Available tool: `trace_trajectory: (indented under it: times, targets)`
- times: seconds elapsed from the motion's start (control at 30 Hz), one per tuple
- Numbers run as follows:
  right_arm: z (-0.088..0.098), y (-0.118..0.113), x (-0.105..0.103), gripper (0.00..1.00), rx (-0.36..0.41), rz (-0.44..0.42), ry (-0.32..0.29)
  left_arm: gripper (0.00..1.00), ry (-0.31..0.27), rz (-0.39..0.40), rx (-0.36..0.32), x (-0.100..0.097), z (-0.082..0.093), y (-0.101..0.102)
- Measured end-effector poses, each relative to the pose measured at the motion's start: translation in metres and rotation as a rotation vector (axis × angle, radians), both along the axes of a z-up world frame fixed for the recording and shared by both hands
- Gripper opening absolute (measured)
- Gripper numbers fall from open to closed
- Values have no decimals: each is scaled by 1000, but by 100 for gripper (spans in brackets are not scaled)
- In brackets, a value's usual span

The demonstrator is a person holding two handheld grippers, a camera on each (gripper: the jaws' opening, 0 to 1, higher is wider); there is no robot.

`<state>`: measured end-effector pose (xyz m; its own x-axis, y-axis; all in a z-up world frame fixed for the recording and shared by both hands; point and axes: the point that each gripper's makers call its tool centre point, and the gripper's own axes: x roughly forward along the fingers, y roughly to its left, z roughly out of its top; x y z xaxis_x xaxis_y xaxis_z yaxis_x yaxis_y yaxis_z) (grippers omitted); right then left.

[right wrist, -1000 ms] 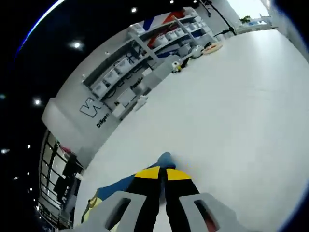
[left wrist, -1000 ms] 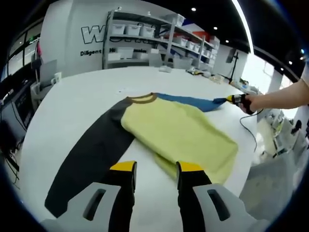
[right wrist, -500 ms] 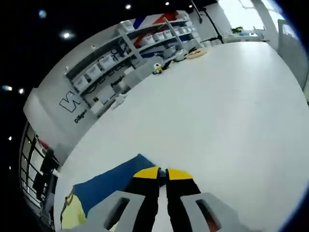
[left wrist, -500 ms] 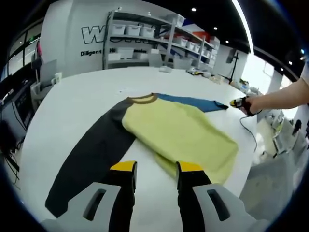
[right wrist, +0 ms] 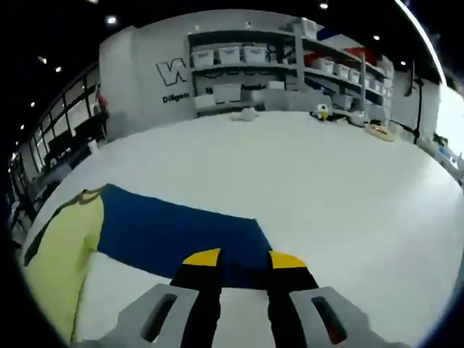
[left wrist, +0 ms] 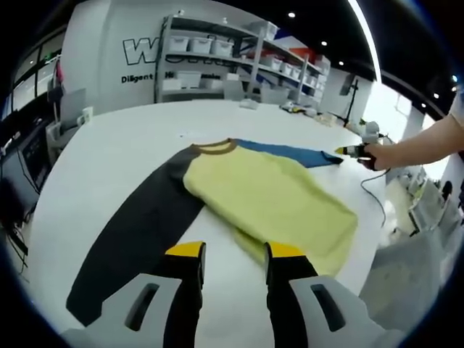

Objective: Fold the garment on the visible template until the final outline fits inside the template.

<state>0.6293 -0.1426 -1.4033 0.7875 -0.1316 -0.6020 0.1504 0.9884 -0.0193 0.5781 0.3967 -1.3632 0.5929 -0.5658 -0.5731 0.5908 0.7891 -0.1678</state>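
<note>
two sleeves spread flat on white table [left wrist: 109,152]: dark sleeve [left wrist: 138,232] at left, yellow body [left wrist: 272,199] of shirt [left wrist: 246,196] in the middle, blue sleeve [left wrist: 290,154] reaching right. left gripper [left wrist: 232,255] low over near hem, jaws parted, holding nothing. right gripper [left wrist: 346,151] at far right just past blue cuff, in a hand [left wrist: 377,154]. from right gripper view: yellow body [right wrist: 61,254] at left, blue sleeve [right wrist: 177,235] flat, right gripper [right wrist: 243,259] over cuff end, jaws apart, empty. shelves [right wrist: 290,65] behind.
</note>
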Motion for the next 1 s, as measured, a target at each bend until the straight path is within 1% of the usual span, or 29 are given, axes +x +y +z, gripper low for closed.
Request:
trace_trajectory:
  times: [0.07, 0.13, 0.27, 0.33, 0.37, 0.4, 0.43, 0.53, 0.6, 0.73, 0.8, 0.87, 1.0]
  targets:
    - [-6, 7, 3, 20, -38, 62, 32, 32, 1, 4, 0, 0, -1, 2]
    - [-8, 11, 7, 21, -79, 104, 45, 32, 3, 8, 1, -1, -1, 3]
    - [-14, 14, 14, 20, -115, 148, 71, 32, 5, 14, 4, -2, -3, 6]
    - [-15, 16, 17, 19, -114, 159, 72, 32, 7, 17, 5, -3, -4, 8]
    - [-17, 15, 18, 19, -131, 172, 87, 32, 7, 18, 5, -2, -5, 8]
    - [-18, 16, 18, 18, -139, 176, 97, 32, 8, 20, 6, -3, -5, 9]
    - [-18, 15, 20, 18, -135, 174, 92, 32, 8, 21, 6, -3, -5, 9]
    - [-20, 14, 22, 16, -143, 170, 106, 32, 9, 24, 6, -3, -4, 9]
    - [-22, 12, 21, 16, -159, 169, 123, 32, 9, 27, 5, -2, -4, 10]
    - [-28, 8, 21, 14, -160, 166, 143, 32, 9, 31, 6, -2, -5, 11]
    - [-33, 6, 19, 10, -162, 164, 171, 32, 11, 32, 9, -2, -6, 12]
    - [-34, 2, 19, 9, -161, 157, 173, 32, 13, 34, 10, -2, -7, 13]
    - [-33, 4, 20, 7, -156, 163, 168, 32, 16, 34, 12, -2, -7, 12]
